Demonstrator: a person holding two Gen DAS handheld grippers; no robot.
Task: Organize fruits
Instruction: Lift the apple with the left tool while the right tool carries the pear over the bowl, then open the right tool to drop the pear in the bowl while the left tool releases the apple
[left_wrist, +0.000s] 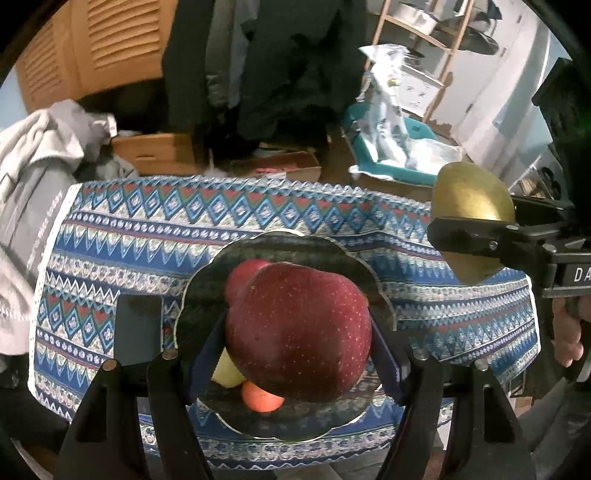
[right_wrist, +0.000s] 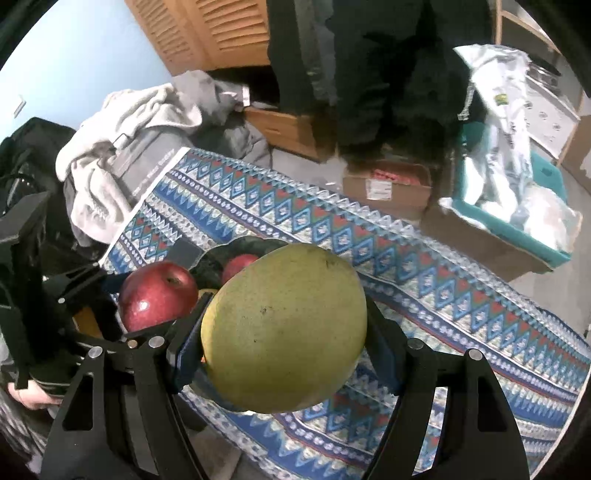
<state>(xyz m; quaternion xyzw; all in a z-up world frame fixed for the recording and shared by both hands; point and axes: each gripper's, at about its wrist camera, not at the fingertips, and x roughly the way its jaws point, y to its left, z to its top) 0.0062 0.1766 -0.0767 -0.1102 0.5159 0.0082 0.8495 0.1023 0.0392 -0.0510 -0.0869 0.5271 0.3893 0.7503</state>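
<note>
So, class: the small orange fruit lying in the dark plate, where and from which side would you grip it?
Grip the small orange fruit across its round middle, from above. It lies low in the dark plate beside a yellow fruit, so a sideways approach looks blocked.

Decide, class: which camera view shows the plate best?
The left wrist view. It looks down on the plate, showing most of its scalloped rim under the apple held above it. The right wrist view shows only a far sliver of the plate behind the apple and mango.

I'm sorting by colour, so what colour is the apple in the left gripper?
Dark red apple with pale speckles, clearest in the left wrist view.
</note>
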